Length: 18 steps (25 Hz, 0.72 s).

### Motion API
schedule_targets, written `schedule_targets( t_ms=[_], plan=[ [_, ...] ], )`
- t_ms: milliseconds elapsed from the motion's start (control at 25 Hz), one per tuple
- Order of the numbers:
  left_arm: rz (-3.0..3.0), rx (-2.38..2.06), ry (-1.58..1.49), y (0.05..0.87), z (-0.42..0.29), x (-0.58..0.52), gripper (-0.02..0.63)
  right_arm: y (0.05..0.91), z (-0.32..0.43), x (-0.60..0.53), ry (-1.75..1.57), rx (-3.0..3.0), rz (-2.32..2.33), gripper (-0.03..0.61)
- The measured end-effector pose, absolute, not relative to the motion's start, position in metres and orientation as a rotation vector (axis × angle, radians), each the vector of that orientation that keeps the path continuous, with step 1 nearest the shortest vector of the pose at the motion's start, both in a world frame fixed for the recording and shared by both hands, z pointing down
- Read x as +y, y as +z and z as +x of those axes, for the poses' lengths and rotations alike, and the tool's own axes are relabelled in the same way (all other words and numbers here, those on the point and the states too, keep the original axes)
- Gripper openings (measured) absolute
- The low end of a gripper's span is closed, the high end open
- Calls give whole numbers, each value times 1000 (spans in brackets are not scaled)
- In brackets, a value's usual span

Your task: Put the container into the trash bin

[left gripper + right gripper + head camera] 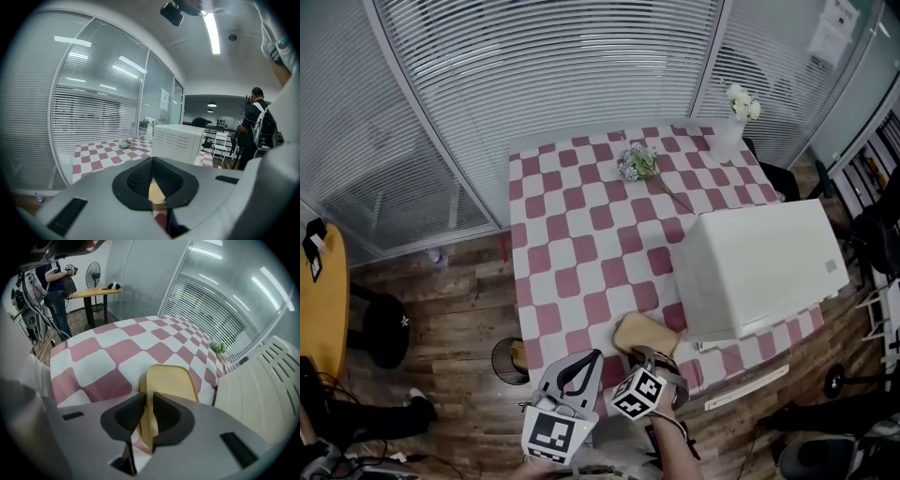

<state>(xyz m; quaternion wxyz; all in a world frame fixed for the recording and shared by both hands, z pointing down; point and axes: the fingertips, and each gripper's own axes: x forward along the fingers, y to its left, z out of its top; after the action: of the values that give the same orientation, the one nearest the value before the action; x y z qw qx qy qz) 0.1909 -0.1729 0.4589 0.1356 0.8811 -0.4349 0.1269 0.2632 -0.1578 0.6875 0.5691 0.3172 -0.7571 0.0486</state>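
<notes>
Container first: the shallow tan tray-like container with rounded corners lies at the near edge of the table, just beside the big white box. From there, largest down: the rectangular table under its red-and-white checked cloth fills the middle of the head view. The white box-shaped appliance, with slotted vents on one side, takes up the table's right part. On the wooden floor, off the table's near left corner, stands the dark round trash bin, apart from the container. Your right gripper points steeply down at the container's near edge, and its view shows the two dark pads closed on that edge, the tan wall filling the narrow gap between them. Your left gripper hangs beside it over the table's edge, its jaws brought together at the tips with nothing between them. At the far end a white vase holds white flowers, and a small loose bunch of flowers lies near it on the cloth.
</notes>
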Motion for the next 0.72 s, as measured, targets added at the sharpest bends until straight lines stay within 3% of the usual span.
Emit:
schedule_targets(
  t_ms=[720],
  plan=[
    [2567,-1318,376,453,191,-173,3,608,259,-172,269,-2085,954,21]
  ],
)
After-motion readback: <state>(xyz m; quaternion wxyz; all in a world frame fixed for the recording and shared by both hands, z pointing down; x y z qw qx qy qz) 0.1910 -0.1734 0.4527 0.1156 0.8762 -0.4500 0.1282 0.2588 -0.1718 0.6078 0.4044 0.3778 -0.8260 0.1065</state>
